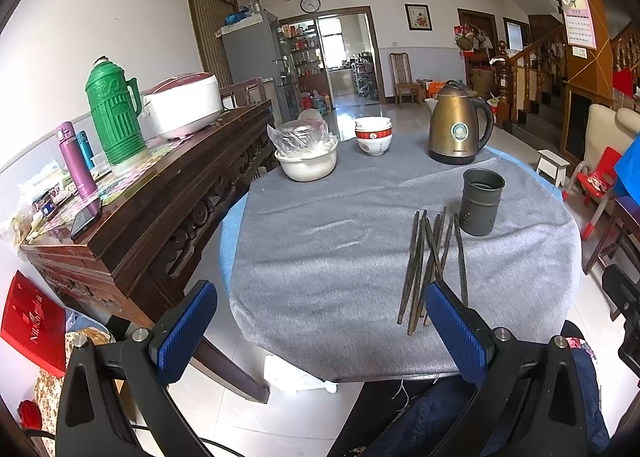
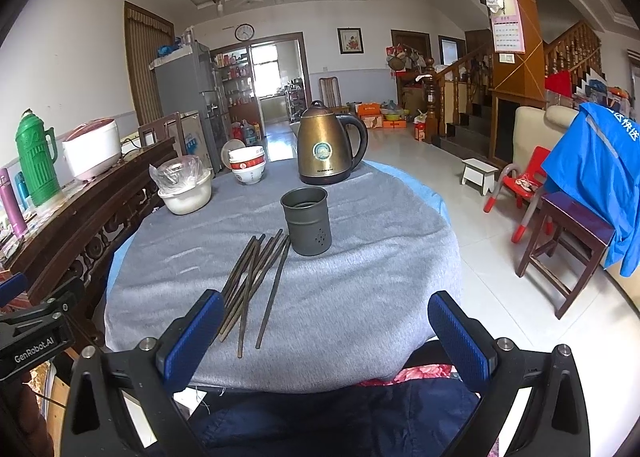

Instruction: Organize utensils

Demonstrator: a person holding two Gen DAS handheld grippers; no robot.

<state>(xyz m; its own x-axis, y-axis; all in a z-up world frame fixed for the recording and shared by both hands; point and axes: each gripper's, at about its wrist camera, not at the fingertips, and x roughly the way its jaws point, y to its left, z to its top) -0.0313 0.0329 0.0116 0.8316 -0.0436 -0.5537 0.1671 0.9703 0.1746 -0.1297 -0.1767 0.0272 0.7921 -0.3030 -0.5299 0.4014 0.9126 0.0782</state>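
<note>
- Chopsticks (image 1: 430, 261) (image 2: 254, 285): dark loose bundle lying flat on the grey cloth (image 1: 320, 257) (image 2: 352, 297), some crossing each other. Lower right of centre in the left view, left of centre in the right view.
- Holder (image 1: 481, 202) (image 2: 307, 220): dark metal cup with small holes in its wall, upright, just beyond the far tips of the chopsticks. Whether any tip touches it, cannot tell.
- Left tool (image 1: 320, 331): blue pads spread wide, nothing between them. Near the surface's front edge; its right pad overlaps the near ends of the chopsticks in the frame. Contact cannot be told.
- Right tool (image 2: 326, 341): pads spread wide, holding nothing. Left pad sits in front of the near chopstick ends in the frame.
- Kettle (image 1: 458, 125) (image 2: 330, 145): brass-coloured, upright at the far side of the surface, behind the holder.
- Bowls (image 1: 373, 135) (image 2: 247, 164): white stack with red band, left of the kettle.
- Basin (image 1: 306, 165) (image 2: 186, 197): white, with clear plastic inside, left of the bowls.
- Sideboard (image 1: 160, 193) (image 2: 80, 217): dark wood, left of the frame, bearing a green flask (image 1: 114, 109) (image 2: 36, 157) and a white cooker (image 1: 186, 105) (image 2: 92, 149).
</note>
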